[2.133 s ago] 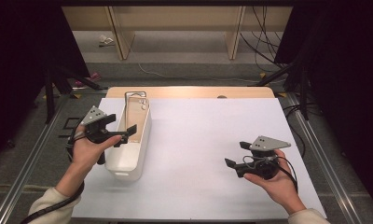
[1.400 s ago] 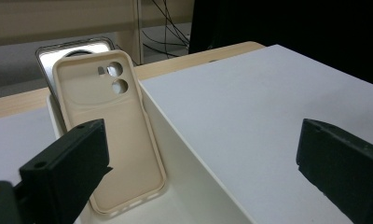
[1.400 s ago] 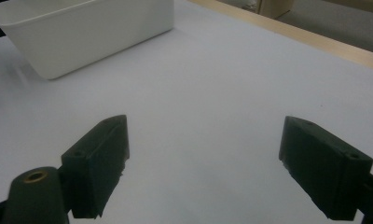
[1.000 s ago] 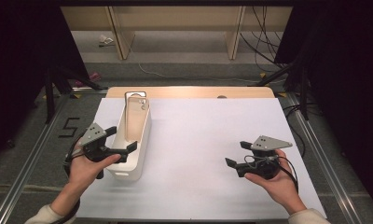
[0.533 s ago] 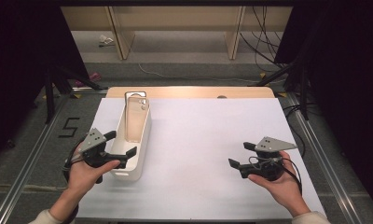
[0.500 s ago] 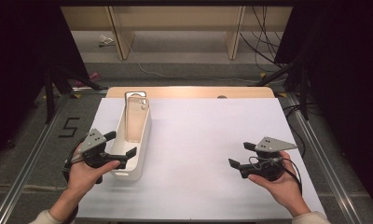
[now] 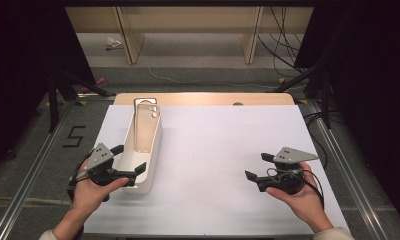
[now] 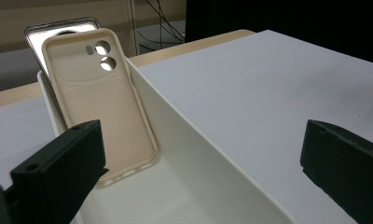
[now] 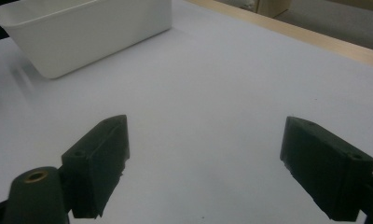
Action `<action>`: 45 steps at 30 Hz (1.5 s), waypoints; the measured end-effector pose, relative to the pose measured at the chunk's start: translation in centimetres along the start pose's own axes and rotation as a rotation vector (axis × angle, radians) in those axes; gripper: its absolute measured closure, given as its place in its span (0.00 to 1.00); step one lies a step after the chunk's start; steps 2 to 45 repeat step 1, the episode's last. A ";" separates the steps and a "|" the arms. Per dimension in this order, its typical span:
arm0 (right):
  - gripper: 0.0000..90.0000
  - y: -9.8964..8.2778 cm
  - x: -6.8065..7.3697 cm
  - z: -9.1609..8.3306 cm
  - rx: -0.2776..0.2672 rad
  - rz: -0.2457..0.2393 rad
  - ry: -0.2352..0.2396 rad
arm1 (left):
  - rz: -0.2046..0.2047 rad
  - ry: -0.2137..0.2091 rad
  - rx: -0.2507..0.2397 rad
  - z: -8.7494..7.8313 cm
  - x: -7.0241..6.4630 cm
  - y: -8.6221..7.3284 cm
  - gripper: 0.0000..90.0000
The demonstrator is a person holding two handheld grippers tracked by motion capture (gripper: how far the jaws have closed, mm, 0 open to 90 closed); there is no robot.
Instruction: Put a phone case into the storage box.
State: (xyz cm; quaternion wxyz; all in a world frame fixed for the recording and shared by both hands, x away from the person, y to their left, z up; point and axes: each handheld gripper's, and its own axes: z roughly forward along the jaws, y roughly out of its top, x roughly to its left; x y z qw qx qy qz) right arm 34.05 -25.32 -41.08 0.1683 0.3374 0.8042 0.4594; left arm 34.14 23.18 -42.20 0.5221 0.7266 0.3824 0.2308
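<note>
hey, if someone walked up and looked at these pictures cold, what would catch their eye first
Probably the long white bin on the left of the white table, with a beige phone case leaning upright against its far end and a dark-framed phone behind it. The left tongs stand open astride the bin's near end. Far to the right, the right tongs are held open over bare tabletop, holding nothing.

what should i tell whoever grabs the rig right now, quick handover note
Left tongs: open, empty, straddling the near end of the white bin, one jaw over the bin, one over the paper.
Right tongs: open, empty, over the white table cover, well right of the bin.
Beige phone case: leaning upright at the bin's far end, a phone behind it.
Done: nothing gripped.
Left: probably reach in and take the case.
</note>
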 end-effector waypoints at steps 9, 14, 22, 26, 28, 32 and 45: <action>0.18 0.0 0.0 0.0 -0.003 0.002 -0.001 | 0.004 0.001 -0.001 0.0 0.0 0.0 0.00; 0.18 0.0 0.0 0.0 -0.003 0.002 -0.001 | 0.004 0.001 -0.001 0.0 0.0 0.0 0.00; 0.18 0.0 0.0 0.0 -0.003 0.002 -0.001 | 0.004 0.001 -0.001 0.0 0.0 0.0 0.00; 0.18 0.0 0.0 0.0 -0.003 0.002 -0.001 | 0.004 0.001 -0.001 0.0 0.0 0.0 0.00; 0.18 0.0 0.0 0.0 -0.003 0.002 -0.001 | 0.004 0.001 -0.001 0.0 0.0 0.0 0.00; 0.18 0.0 0.0 0.0 -0.003 0.002 -0.001 | 0.004 0.001 -0.001 0.0 0.0 0.0 0.00; 0.18 0.0 0.0 0.0 -0.003 0.002 -0.001 | 0.004 0.001 -0.001 0.0 0.0 0.0 0.00</action>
